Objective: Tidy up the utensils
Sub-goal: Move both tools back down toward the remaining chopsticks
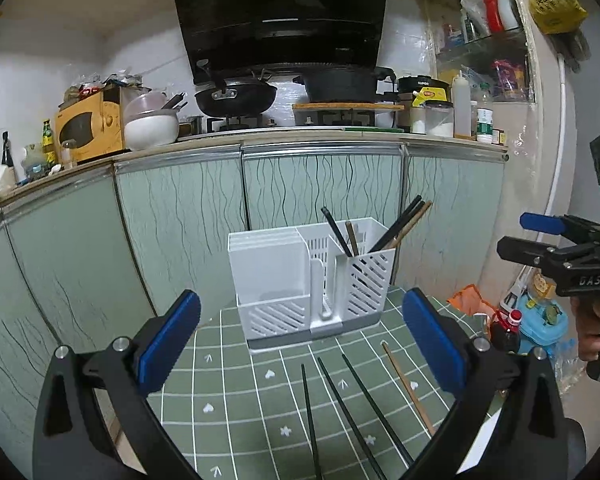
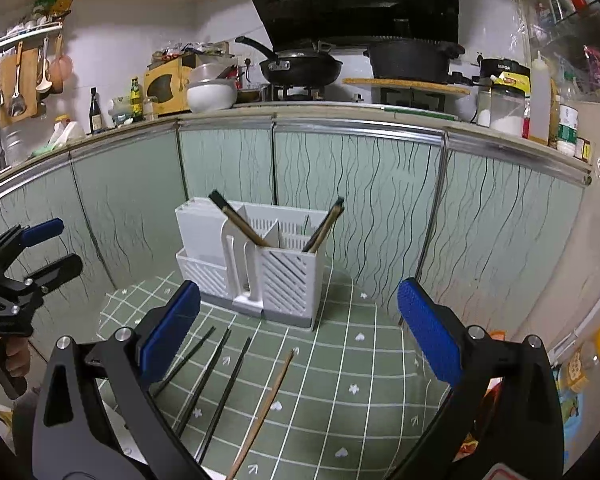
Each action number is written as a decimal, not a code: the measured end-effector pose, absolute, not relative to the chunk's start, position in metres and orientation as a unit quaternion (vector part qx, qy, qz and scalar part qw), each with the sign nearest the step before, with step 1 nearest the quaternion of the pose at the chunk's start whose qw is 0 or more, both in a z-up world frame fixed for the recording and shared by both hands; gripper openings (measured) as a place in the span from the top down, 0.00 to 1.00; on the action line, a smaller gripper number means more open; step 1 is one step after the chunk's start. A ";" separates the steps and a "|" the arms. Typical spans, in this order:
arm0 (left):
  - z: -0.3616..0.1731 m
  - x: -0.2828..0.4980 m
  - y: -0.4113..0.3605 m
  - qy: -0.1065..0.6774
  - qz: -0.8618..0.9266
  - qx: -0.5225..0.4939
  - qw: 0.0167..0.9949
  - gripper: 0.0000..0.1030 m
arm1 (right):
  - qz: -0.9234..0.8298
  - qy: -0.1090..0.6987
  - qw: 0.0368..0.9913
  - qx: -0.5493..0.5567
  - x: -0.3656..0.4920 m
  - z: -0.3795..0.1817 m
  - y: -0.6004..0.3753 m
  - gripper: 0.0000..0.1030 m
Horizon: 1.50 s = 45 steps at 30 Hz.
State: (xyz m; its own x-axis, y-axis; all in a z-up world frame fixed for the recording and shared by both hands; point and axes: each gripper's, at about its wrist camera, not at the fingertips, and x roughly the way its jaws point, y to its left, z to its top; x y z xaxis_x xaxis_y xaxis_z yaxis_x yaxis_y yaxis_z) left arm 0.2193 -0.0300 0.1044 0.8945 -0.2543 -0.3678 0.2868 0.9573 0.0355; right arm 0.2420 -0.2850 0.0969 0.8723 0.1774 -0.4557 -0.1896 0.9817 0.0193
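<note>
**Half of the chopsticks are sorted**

Several chopsticks (image 2: 324,226) already stand in the white slotted plastic utensil holder (image 1: 312,280). Three thin black chopsticks (image 2: 220,380) and one brown wooden chopstick (image 2: 266,404) lie on the green checked tablecloth (image 2: 340,380). The left gripper (image 1: 300,340) and right gripper (image 2: 298,328) are both spread, holding nothing.

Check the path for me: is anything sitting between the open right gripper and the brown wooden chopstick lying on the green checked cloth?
Nothing visible blocks it. The right gripper hangs open above the green checked cloth, and the brown wooden chopstick lies bare beside three black chopsticks. The white slotted utensil holder stands farther back.
</note>
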 end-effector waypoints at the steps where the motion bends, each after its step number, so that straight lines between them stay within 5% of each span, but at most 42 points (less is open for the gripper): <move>1: 0.103 0.217 -0.028 0.181 -0.139 0.042 0.973 0.05 | 0.095 0.237 0.967 -0.012 0.240 0.093 -0.286 0.08; 45: -0.058 0.194 -0.002 0.305 -0.108 0.052 0.945 0.05 | 0.086 0.339 0.937 -0.022 0.215 -0.047 -0.275 0.08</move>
